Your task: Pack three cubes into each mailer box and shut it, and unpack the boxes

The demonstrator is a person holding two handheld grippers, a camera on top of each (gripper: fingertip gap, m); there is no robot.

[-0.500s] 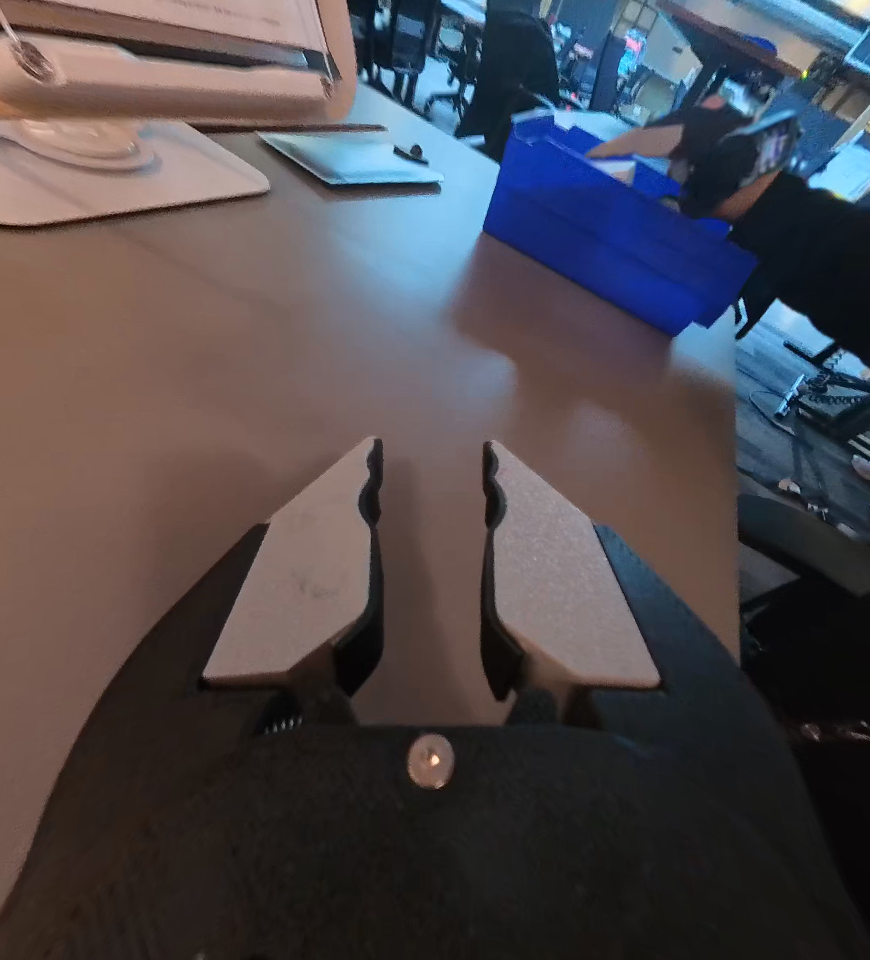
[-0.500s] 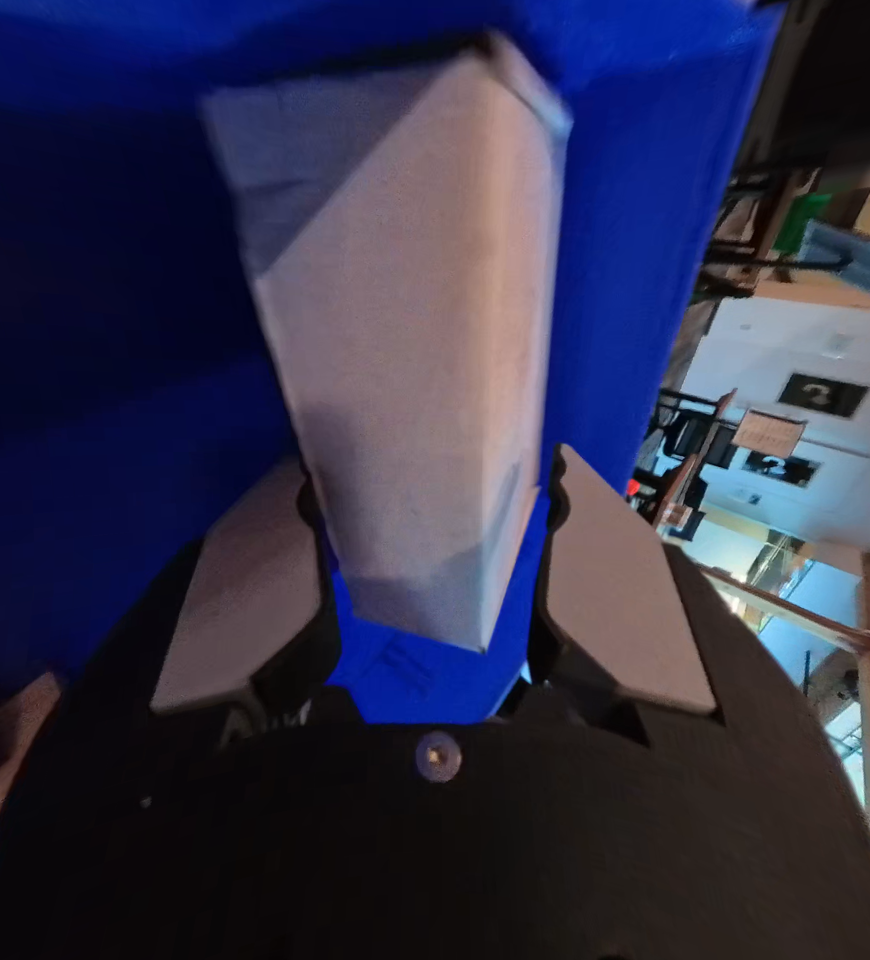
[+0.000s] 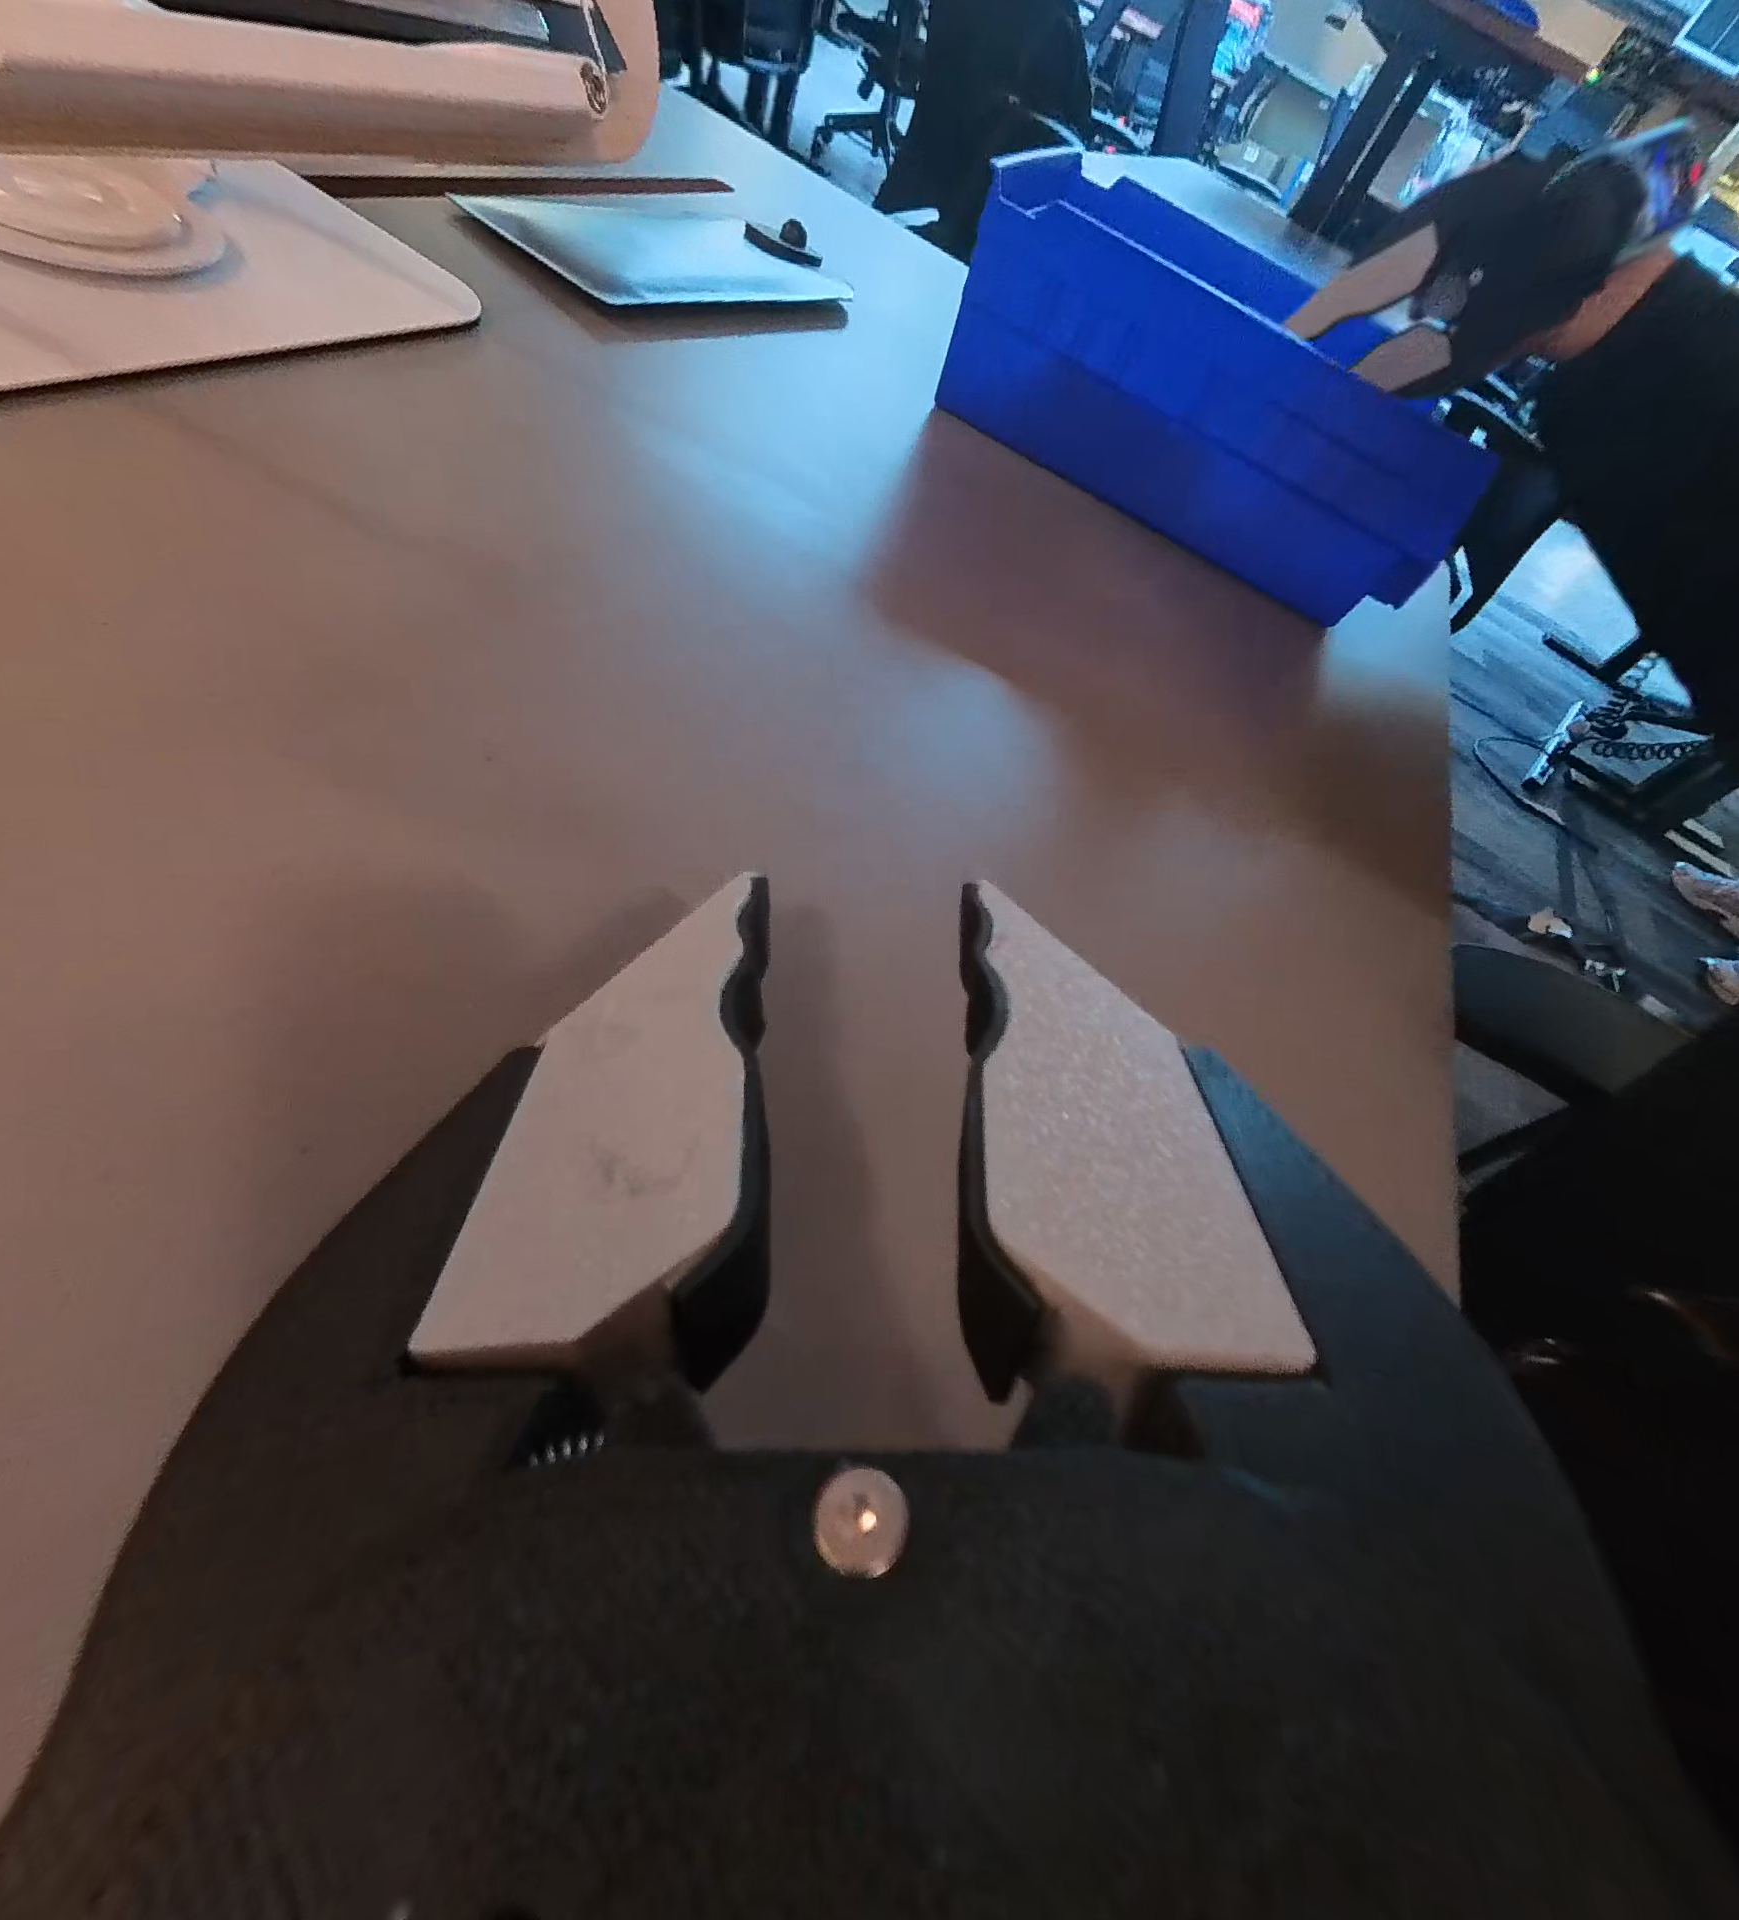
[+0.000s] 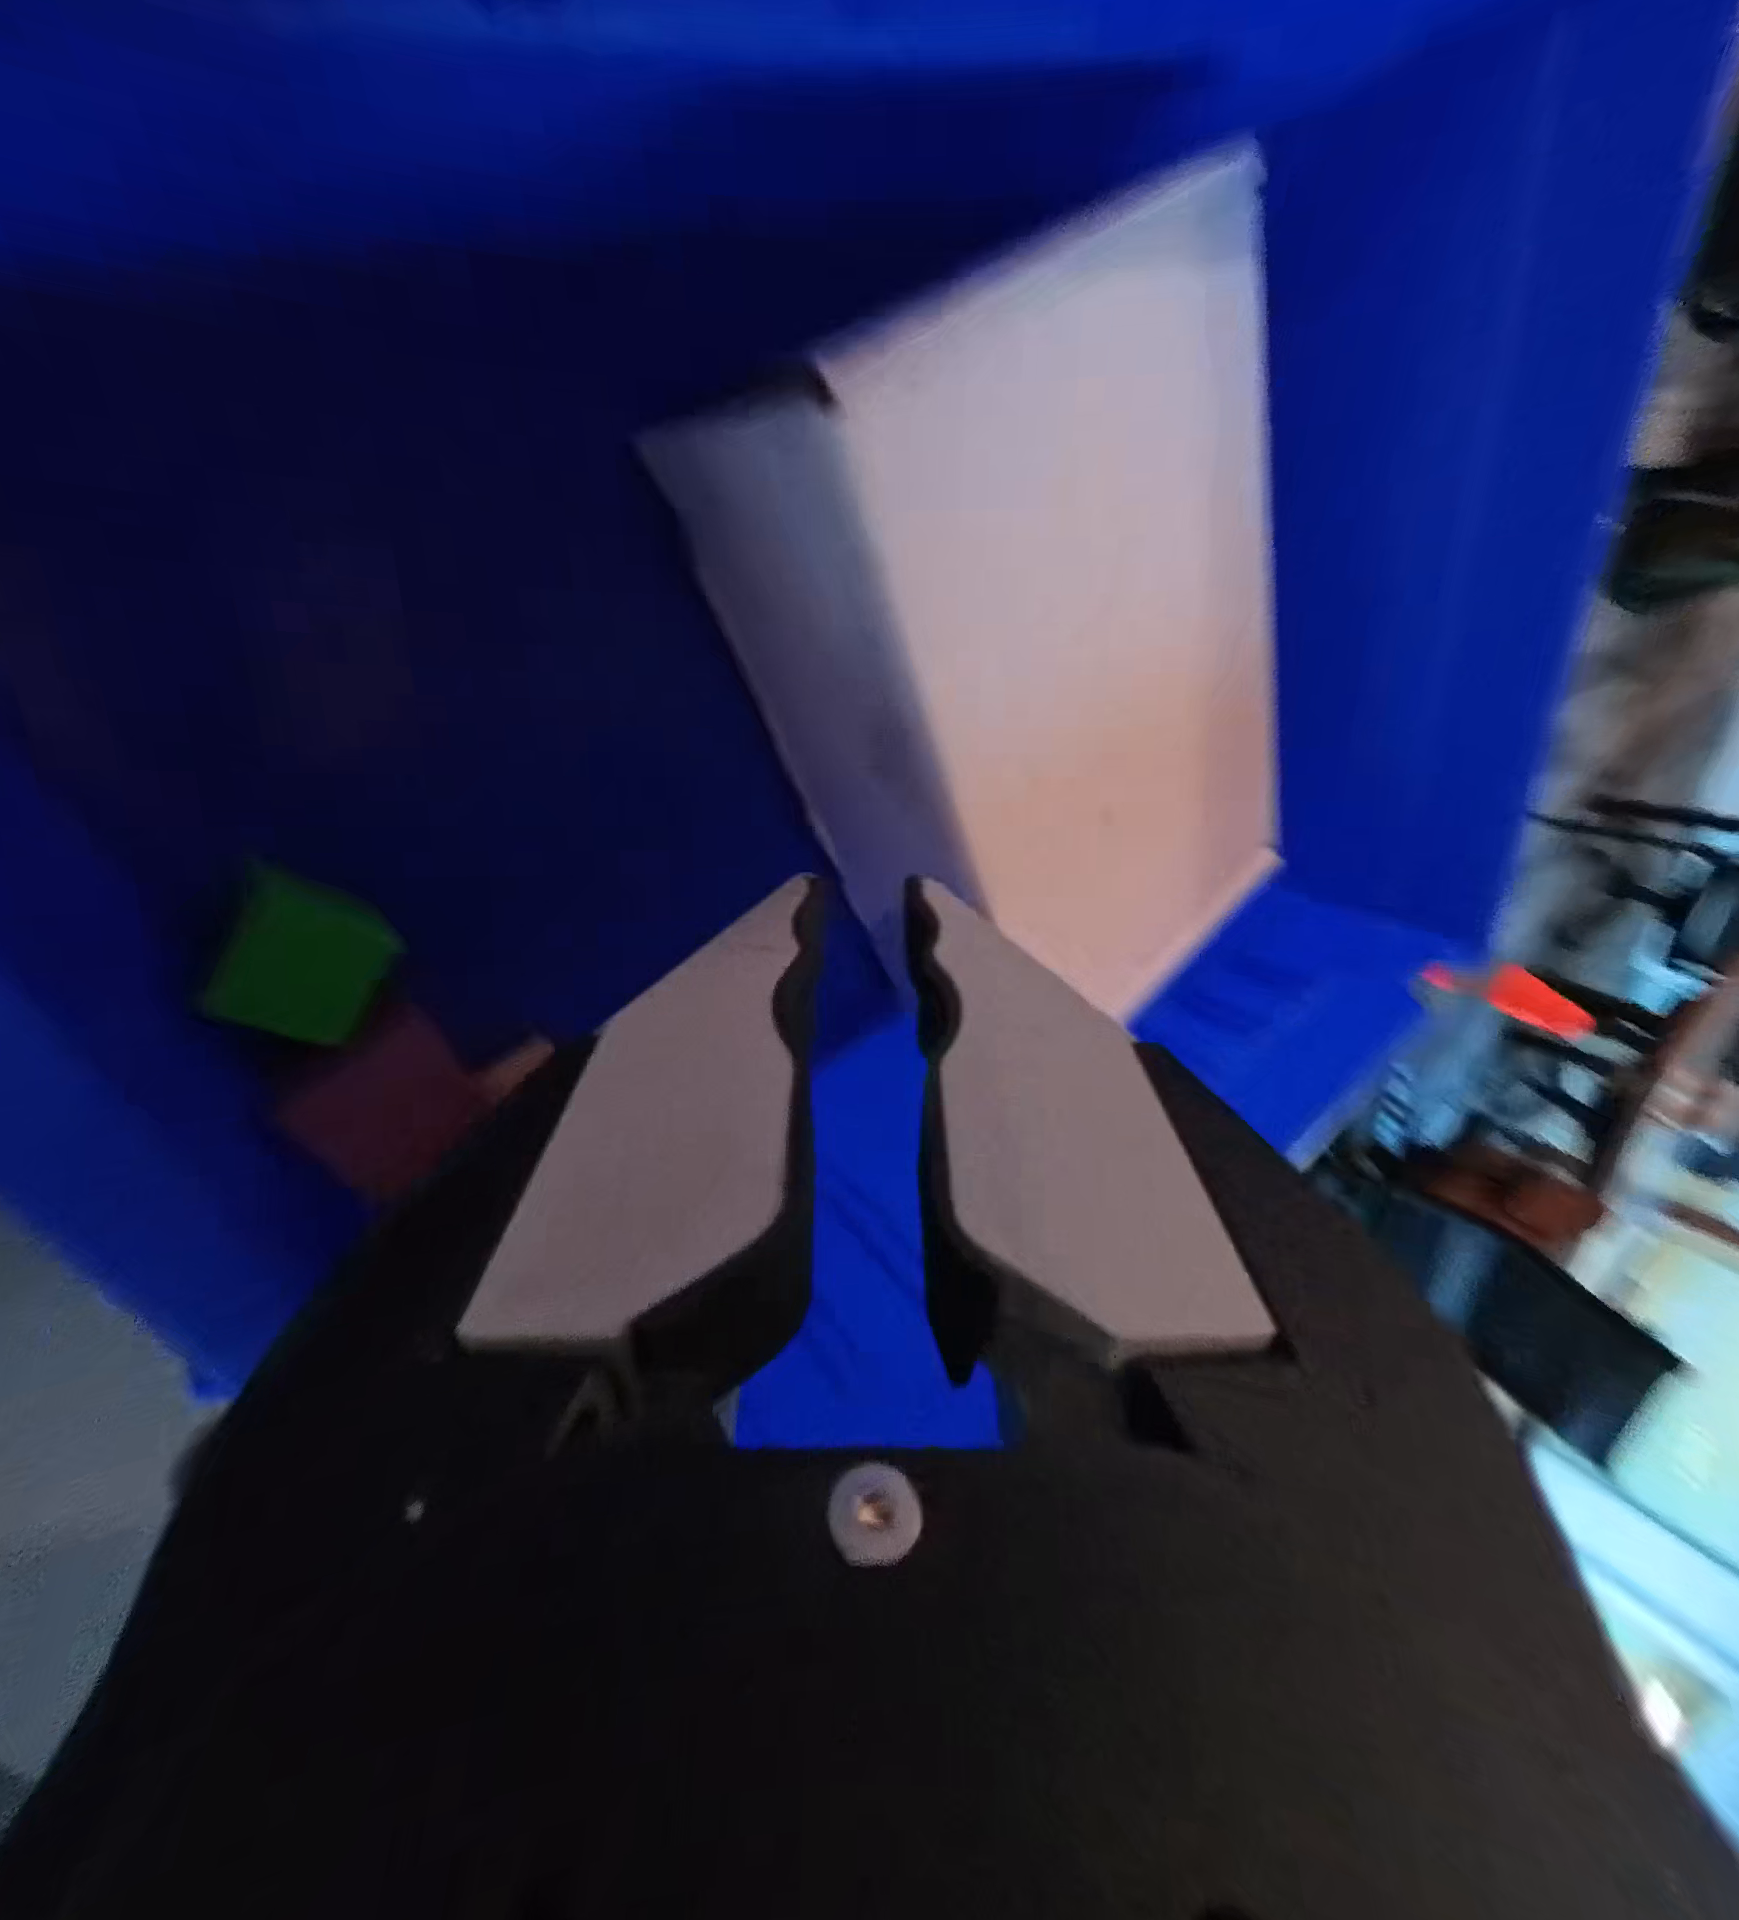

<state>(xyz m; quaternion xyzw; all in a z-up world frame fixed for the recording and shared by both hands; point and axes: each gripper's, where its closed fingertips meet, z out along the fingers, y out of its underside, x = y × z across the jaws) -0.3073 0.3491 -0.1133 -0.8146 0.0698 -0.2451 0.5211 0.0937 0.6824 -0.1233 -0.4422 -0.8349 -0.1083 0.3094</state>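
A white mailer box (image 4: 1052,644) lies shut inside the blue bin (image 4: 429,312), leaning on its right wall. A green cube (image 4: 299,956) sits on a purple cube (image 4: 377,1101) in the bin's left part. My right gripper (image 4: 865,894) is just short of the box's near corner, empty, with its jaws only narrowly apart. It also shows over the bin (image 3: 1156,416) in the left wrist view (image 3: 1384,332). My left gripper (image 3: 865,894) is open and empty, low over the brown table (image 3: 429,727), well short of the bin.
A white monitor stand base (image 3: 169,281) and a flat grey pad (image 3: 657,255) lie at the table's far left. The table edge (image 3: 1447,831) runs down the right, with the floor and chairs beyond. A person in black (image 3: 1727,468) stands by the bin. My right fingertips sit around 55 centimetres from my left ones. Measured from the fingertips, the green cube (image 4: 299,956) is 8 centimetres or so from the right gripper and 50 centimetres from the left.
My right gripper has let go of the white box, drawn back from it and narrowed its jaws. The box now rests in the bin. My left gripper has barely moved.
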